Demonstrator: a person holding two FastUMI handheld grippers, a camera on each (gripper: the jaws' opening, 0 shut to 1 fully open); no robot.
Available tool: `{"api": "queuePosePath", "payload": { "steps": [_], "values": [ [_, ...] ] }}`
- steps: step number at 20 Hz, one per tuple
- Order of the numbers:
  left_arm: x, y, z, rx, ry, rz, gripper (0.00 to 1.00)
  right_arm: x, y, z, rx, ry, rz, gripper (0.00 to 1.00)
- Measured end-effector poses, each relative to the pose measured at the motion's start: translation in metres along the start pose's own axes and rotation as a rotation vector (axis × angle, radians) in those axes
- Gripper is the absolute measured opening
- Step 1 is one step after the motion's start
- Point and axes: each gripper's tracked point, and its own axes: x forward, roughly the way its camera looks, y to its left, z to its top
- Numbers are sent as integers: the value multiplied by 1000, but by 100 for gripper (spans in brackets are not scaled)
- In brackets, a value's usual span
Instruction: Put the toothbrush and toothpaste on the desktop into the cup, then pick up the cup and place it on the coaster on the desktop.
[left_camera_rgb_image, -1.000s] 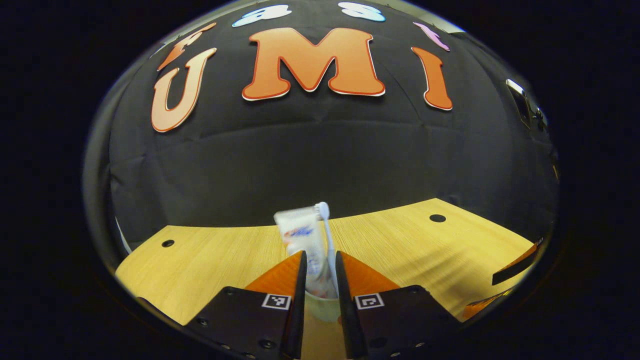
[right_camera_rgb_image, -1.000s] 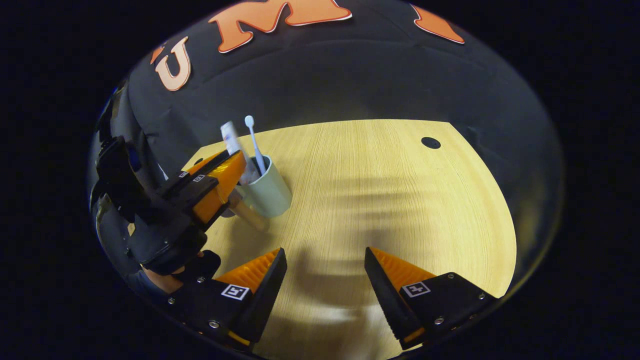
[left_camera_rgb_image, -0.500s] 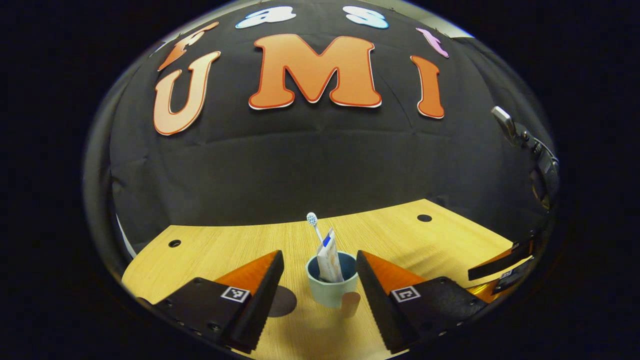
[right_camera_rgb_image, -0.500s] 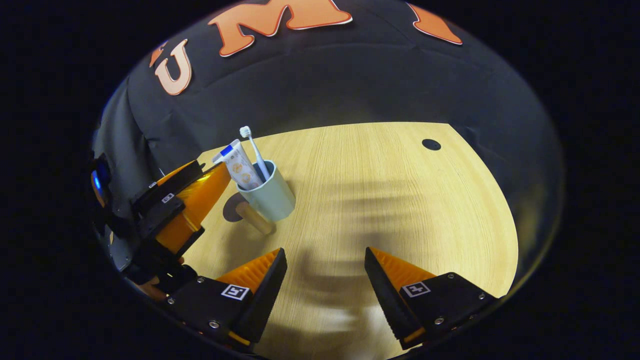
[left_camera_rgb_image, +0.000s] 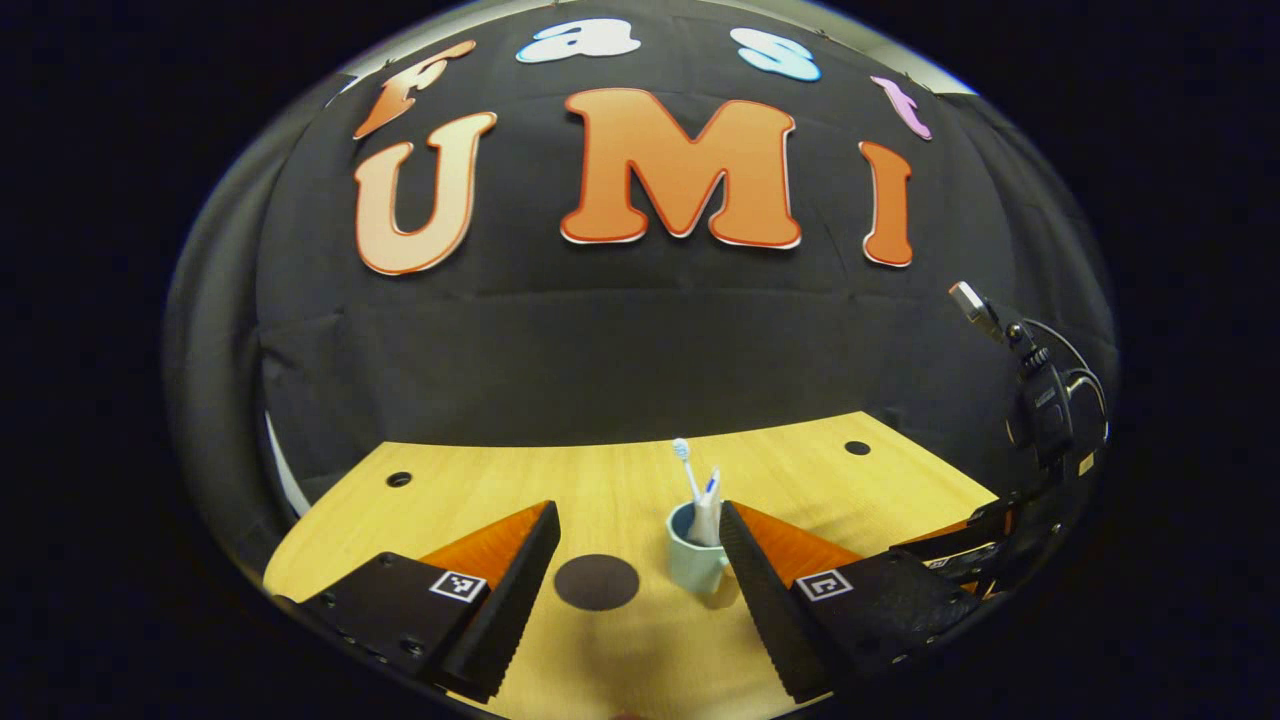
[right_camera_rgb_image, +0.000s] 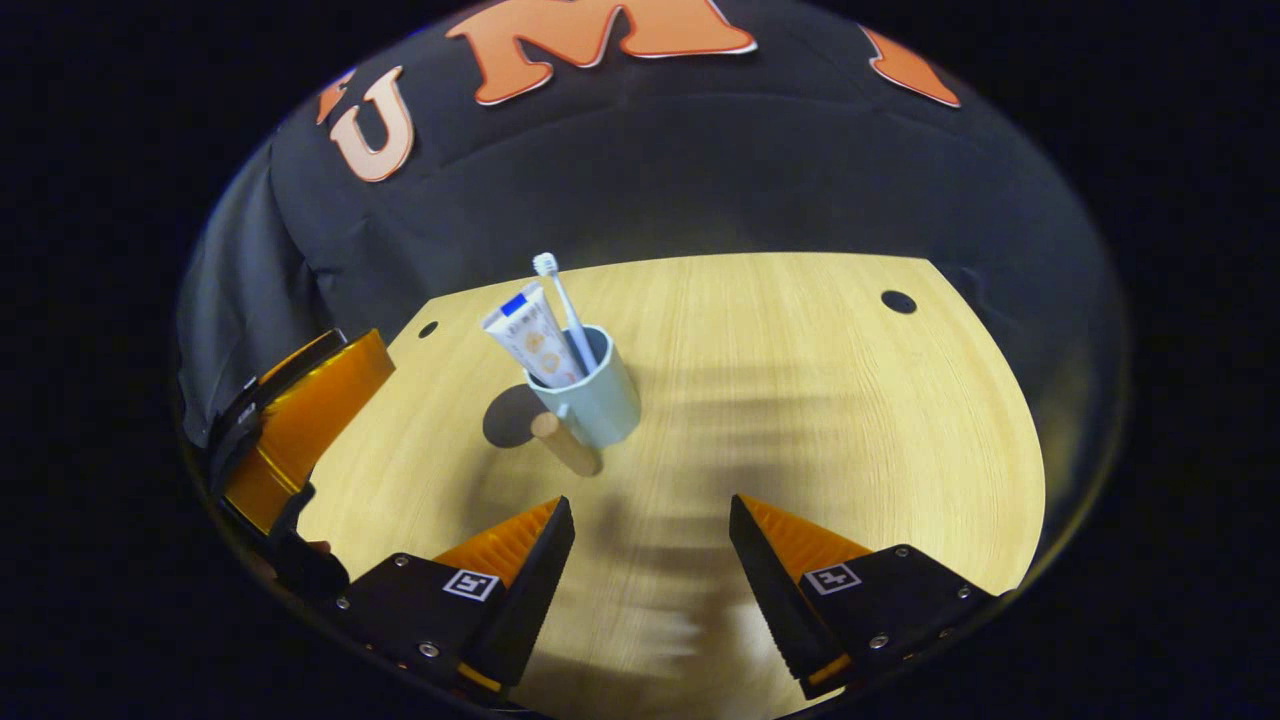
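Toothbrush (right_camera_rgb_image: 556, 288) and toothpaste (right_camera_rgb_image: 532, 340) stand in the cup (right_camera_rgb_image: 598, 395), just beside the coaster (left_camera_rgb_image: 597, 582) on the bench (right_camera_rgb_image: 800, 400). Both grippers, left (left_camera_rgb_image: 636, 585) and right (right_camera_rgb_image: 650, 570), hold jaws apart, empty. Next step, judged: grasp the cup and set it on the coaster.

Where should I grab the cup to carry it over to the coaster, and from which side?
Probably the cup wall below the rim, jaws across its round body, coming in level from the side away from the handle. The toothbrush and toothpaste stick out the top, ruling out a top grab. The coaster lies just beside it.
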Motion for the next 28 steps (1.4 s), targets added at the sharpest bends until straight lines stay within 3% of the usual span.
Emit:
{"api": "queuePosePath", "payload": {
  "steps": [4,9,17,18,19,20,22,23,26,28],
  "values": [
    [-26,31,8,-17,17,55,96,12,32,18,-13,-8,42,95],
    [-59,66,6,-35,47,119,96,33,56,35,-24,19,35,94],
    [-108,119,-3,-42,81,212,96,76,61,31,-14,149,-66,86],
    [-113,126,-8,-50,88,227,96,80,61,30,-24,160,-81,76],
    [-115,134,-12,-58,98,240,96,85,60,28,-33,172,-93,83],
    [-120,140,-16,-64,107,251,96,90,61,26,-33,186,-102,82],
    [-123,150,-21,-70,121,265,96,100,62,20,-20,215,-118,78],
    [-125,153,-22,-68,128,271,96,104,60,17,-22,227,-136,70],
    [-124,157,-24,-67,135,264,96,116,55,15,-15,237,-179,70],
    [-119,152,-23,-63,140,240,96,120,47,11,2,248,-224,52]
  ]
}}
